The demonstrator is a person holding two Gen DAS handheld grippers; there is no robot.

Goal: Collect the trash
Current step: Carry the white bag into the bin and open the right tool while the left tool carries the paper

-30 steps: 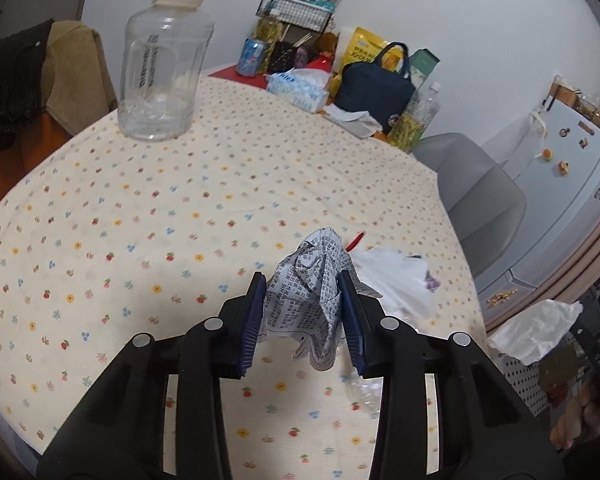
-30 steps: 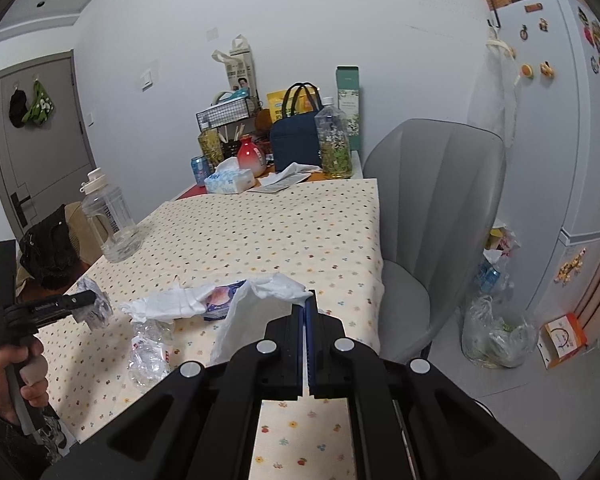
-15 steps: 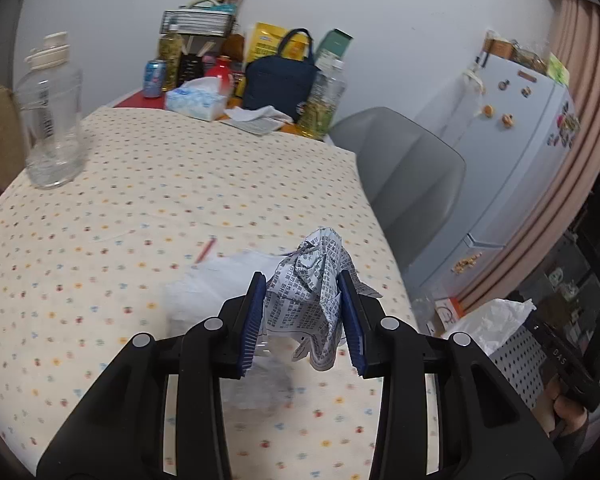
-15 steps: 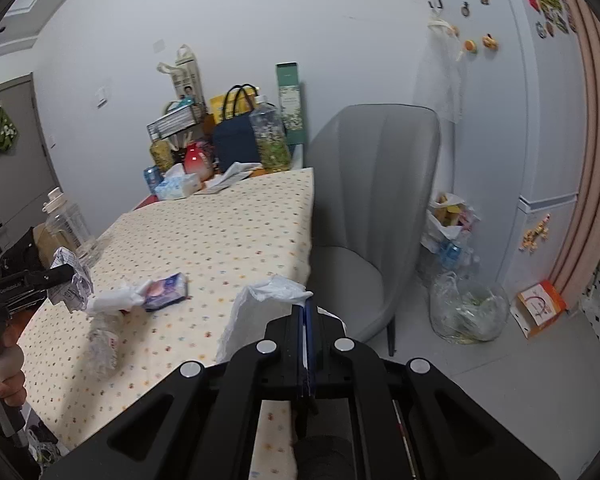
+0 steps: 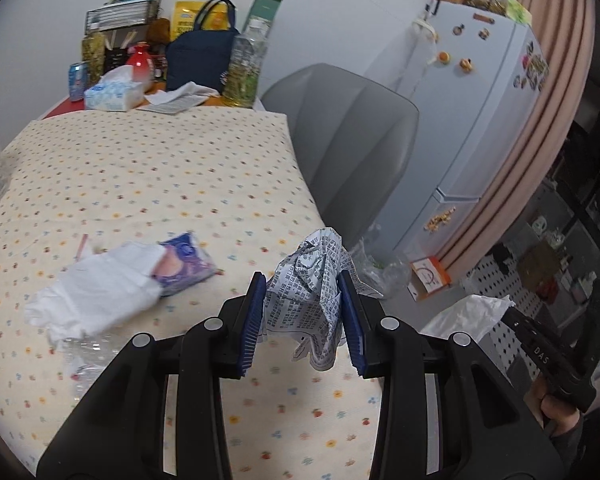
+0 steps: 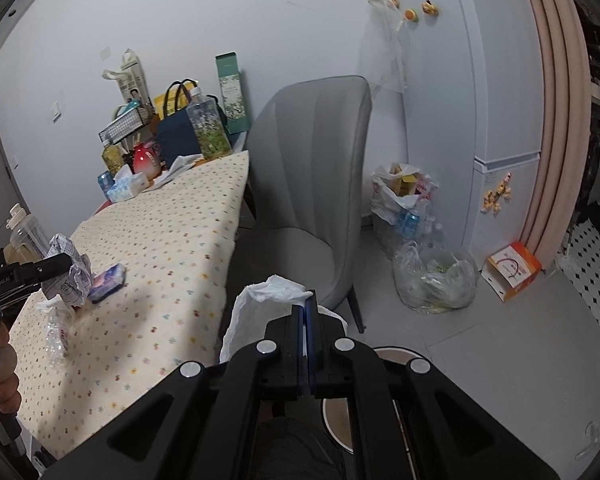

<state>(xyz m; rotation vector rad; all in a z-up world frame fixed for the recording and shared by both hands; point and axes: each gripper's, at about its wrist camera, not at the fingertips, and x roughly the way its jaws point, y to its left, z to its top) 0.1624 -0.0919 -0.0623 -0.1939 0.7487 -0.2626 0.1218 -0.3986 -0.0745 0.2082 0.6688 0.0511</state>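
My left gripper [image 5: 303, 322] is shut on a crumpled printed paper [image 5: 309, 292] and holds it above the table's right edge; it also shows in the right wrist view [image 6: 70, 268]. My right gripper [image 6: 305, 316] is shut on the rim of a white plastic bag [image 6: 252, 312], held beside the table; the bag also shows in the left wrist view [image 5: 466, 316]. On the dotted tablecloth [image 5: 160, 176] lie a white tissue [image 5: 96, 284], a purple tissue packet [image 5: 184, 260] and a crushed clear plastic bottle [image 6: 56, 336].
A grey chair [image 6: 312, 184] stands at the table's right side. Filled plastic bags [image 6: 432, 276] and an orange box [image 6: 512, 270] lie on the floor by the white fridge [image 6: 476, 80]. Bottles, a navy bag and a tissue box [image 5: 114, 92] crowd the table's far end.
Both grippers have swung to the right. The left one carried the crumpled paper toward the table's right edge. The right one moved the white bag off beside the table.
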